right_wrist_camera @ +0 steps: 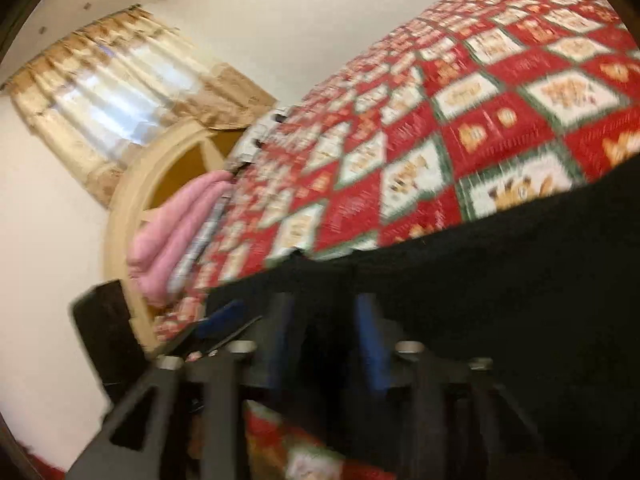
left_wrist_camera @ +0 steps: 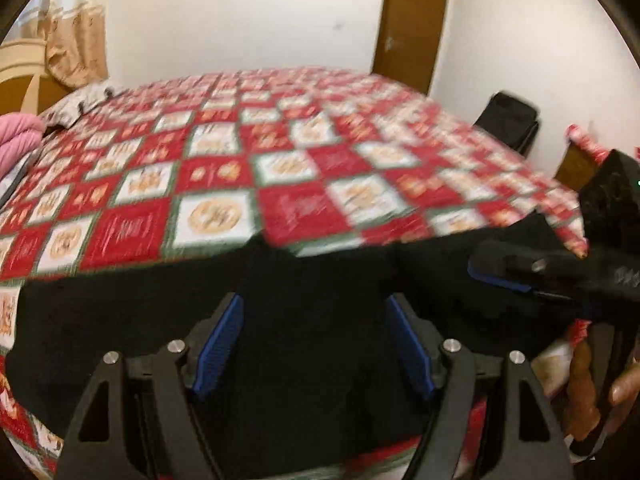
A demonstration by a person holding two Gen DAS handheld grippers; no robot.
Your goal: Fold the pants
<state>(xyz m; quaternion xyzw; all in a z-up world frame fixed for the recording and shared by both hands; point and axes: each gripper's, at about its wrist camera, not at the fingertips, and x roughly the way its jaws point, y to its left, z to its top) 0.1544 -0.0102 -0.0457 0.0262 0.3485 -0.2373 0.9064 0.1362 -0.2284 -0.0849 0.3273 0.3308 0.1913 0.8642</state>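
Black pants (left_wrist_camera: 312,280) lie flat on the quilt (left_wrist_camera: 224,168) at the bed's near edge, right under both tools. My left gripper (left_wrist_camera: 316,344) is wide, empty, above the cloth. Right gripper (right_wrist_camera: 326,344) stands part open; nothing gripped, ready for the next fold.

you have before you one pair of black pants (left_wrist_camera: 320,280), two grippers — left gripper (left_wrist_camera: 316,344) and right gripper (right_wrist_camera: 326,340) — one checked quilt (left_wrist_camera: 240,152), one pink blanket (right_wrist_camera: 176,216), one brown door (left_wrist_camera: 412,24).
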